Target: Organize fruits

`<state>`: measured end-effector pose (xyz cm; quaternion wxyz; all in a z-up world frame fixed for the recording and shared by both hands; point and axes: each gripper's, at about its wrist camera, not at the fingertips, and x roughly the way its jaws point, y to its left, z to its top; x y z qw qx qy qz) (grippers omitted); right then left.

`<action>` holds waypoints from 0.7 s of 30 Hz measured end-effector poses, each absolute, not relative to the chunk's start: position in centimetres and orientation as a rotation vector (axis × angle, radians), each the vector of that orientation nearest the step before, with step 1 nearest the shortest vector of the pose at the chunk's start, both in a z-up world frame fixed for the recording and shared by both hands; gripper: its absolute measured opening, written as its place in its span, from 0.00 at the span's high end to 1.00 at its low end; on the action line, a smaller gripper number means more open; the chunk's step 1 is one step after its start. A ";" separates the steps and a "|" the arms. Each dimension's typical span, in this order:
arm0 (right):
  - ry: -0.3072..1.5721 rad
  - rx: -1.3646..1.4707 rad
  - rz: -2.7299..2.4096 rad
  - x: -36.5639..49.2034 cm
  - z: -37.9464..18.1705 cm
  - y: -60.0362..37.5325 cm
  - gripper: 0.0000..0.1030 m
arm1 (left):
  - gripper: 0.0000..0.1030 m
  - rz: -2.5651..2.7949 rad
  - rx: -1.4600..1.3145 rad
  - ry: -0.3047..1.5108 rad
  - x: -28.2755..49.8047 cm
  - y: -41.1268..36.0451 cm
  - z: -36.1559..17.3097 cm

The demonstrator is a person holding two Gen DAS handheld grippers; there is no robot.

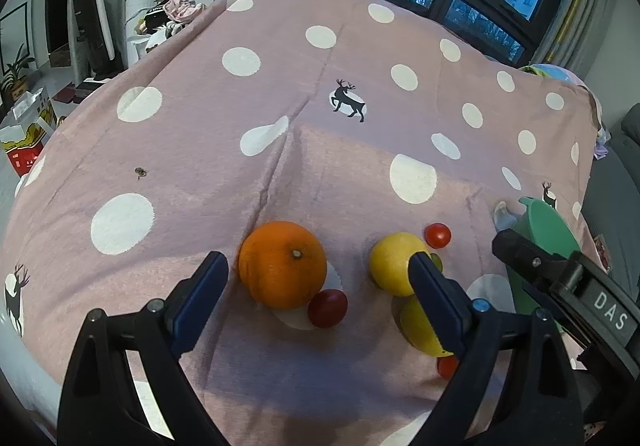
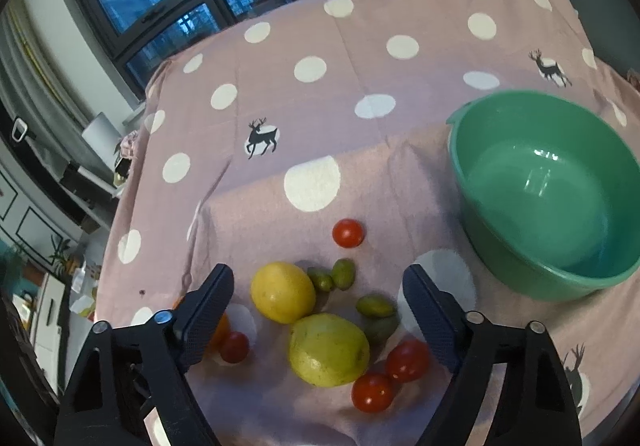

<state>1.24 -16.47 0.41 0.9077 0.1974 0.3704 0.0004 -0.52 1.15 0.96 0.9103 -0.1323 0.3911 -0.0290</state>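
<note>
The tablecloth is soft matt woven cloth, faintly fuzzy. The green bowl is smooth glossy plastic (its inside catches window glints). The orange has dimpled, dull skin; the tomatoes are slick and shiny. Both grippers' fingers carry textured, matt blue pads on black plastic frames.

Black claw frames, blue pads, silver screws.
</note>
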 end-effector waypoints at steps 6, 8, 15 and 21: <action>0.784 0.461 0.035 1.3 0.7 -17.2 0.36 | 0.12 -0.108 -0.308 0.820 0.1 1.1 1.7; 0.786 0.484 0.066 1.9 1.3 -17.6 0.40 | 0.14 -0.152 -0.335 0.820 1.0 1.1 2.6; 0.755 0.517 0.027 4.9 4.6 -19.8 0.47 | 0.26 -0.202 -0.344 0.832 5.7 0.2 5.6; 0.817 0.546 0.062 7.5 2.2 -19.7 0.56 | 0.31 -0.265 -0.363 0.940 6.6 -0.9 2.1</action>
